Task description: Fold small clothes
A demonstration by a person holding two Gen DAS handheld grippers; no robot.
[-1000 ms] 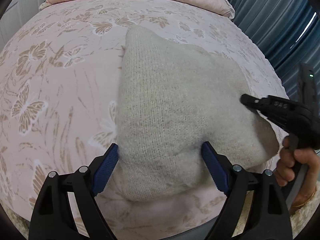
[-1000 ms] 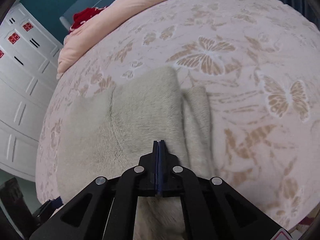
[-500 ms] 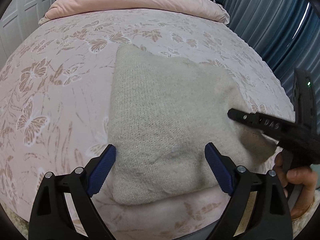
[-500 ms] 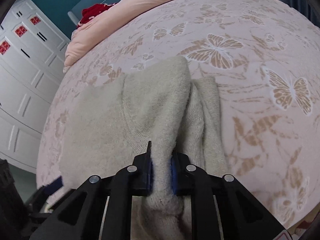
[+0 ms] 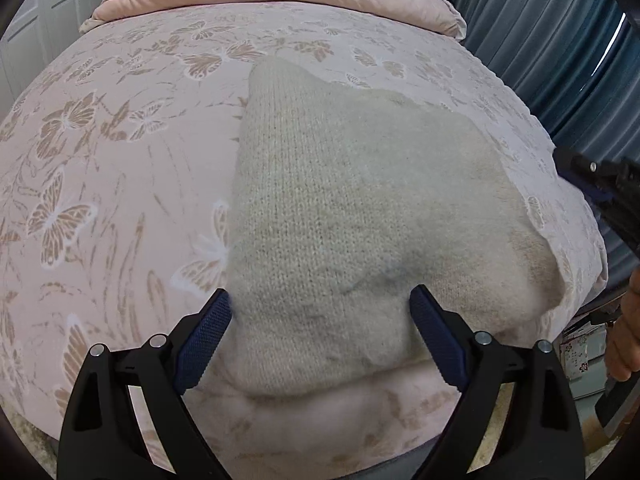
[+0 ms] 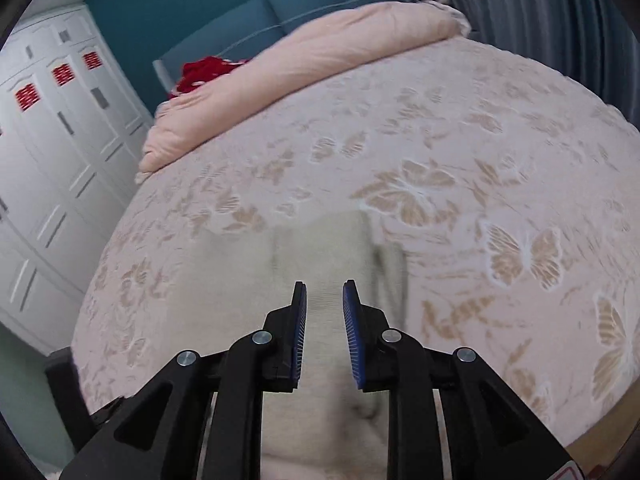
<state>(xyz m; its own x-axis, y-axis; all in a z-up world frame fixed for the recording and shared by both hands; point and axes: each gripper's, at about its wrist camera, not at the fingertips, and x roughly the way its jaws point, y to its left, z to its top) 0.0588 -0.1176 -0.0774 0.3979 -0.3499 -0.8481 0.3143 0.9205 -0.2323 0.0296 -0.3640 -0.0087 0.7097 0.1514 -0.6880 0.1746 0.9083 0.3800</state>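
I see the beige knit garment [image 5: 360, 216] lying folded on the bed [image 5: 120, 160], near its front edge, at the centre of the left wrist view. My left gripper [image 5: 320, 320] hovers over its near end with jaws spread wide, one pad off each side, nothing pinched. My right gripper [image 6: 324, 320] is opening above the knit, which shows in the gap unclamped. A pink duvet [image 6: 320, 56] lies at twelve o'clock, white wardrobes [image 6: 52, 152] at nine.
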